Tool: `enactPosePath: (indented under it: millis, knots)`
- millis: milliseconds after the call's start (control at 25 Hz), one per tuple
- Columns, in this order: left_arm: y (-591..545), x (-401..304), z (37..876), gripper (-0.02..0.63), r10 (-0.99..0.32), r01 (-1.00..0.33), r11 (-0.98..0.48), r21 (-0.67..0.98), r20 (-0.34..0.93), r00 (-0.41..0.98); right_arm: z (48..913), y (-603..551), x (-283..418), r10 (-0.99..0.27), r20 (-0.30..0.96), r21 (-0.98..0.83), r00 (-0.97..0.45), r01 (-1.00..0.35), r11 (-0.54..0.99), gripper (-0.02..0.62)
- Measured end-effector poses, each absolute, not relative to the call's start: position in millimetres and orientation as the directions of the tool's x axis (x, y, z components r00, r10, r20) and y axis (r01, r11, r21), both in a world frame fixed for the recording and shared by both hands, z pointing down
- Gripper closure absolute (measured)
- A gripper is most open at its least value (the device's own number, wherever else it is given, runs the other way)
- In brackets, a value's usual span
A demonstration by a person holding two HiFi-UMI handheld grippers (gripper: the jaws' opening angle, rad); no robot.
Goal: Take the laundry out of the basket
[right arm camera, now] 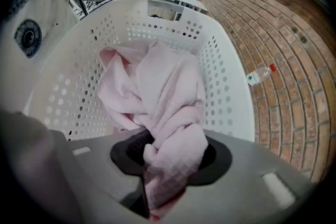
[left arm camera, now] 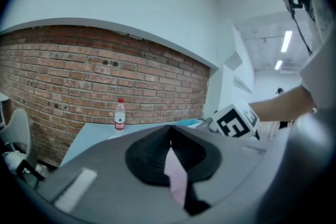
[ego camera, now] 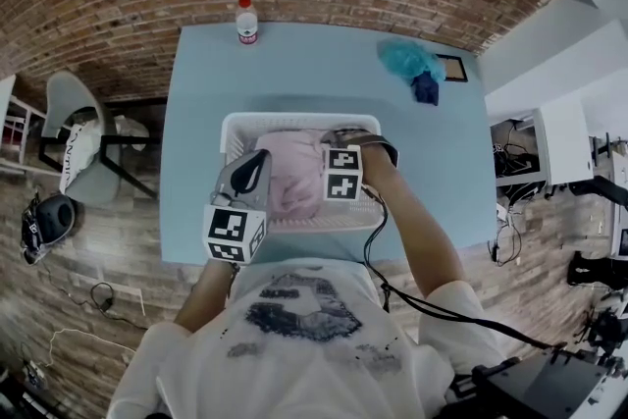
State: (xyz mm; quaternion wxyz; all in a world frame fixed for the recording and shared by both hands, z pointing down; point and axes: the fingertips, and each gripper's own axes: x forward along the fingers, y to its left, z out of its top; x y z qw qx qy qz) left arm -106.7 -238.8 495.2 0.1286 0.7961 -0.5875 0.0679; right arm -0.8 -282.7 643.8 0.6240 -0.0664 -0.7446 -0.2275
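A white perforated laundry basket (ego camera: 234, 125) stands on the light blue table (ego camera: 196, 93), close to the near edge. A pink cloth (ego camera: 292, 180) lies bunched inside it. My right gripper (ego camera: 341, 162) points steeply down into the basket, shut on a bunched fold of the pink cloth (right arm camera: 163, 86), which rises from the basket (right arm camera: 231, 86) floor into the jaws (right arm camera: 168, 160). My left gripper (ego camera: 257, 162) hovers nearly level over the basket's left side. Its jaws (left arm camera: 170, 136) look shut, with a thin strip of pink cloth (left arm camera: 176, 176) showing between them.
A water bottle (ego camera: 246, 20) stands at the table's far edge by the brick wall. At the far right of the table lie a teal cloth (ego camera: 408, 60), a dark blue item (ego camera: 425, 88) and a small dark frame (ego camera: 453, 68). A chair (ego camera: 78, 137) stands left of the table.
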Motion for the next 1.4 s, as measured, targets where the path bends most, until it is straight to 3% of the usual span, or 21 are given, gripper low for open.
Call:
enactPosePath:
  millis: [640, 1080, 1400]
  knots:
    - [-218, -107, 481, 0.617, -0.911, -0.941, -0.323, 0.098, 0.236, 0.338, 592, -271, 6, -0.297, 0.911, 0.37, -0.287, 0.25, 0.894, 0.439]
    - [-201, -129, 460, 0.617, -0.925, -0.946, -0.319, 0.058, 0.197, 0.324, 536, -263, 11, -0.406, 0.829, 0.458, -0.385, 0.052, 0.887, 0.443]
    - [-204, -129, 430, 0.617, -0.926, -0.935, -0.354, 0.009, 0.134, 0.352, 490, -270, 34, -0.561, 0.722, 0.537, -0.404, -0.184, 0.824, 0.445]
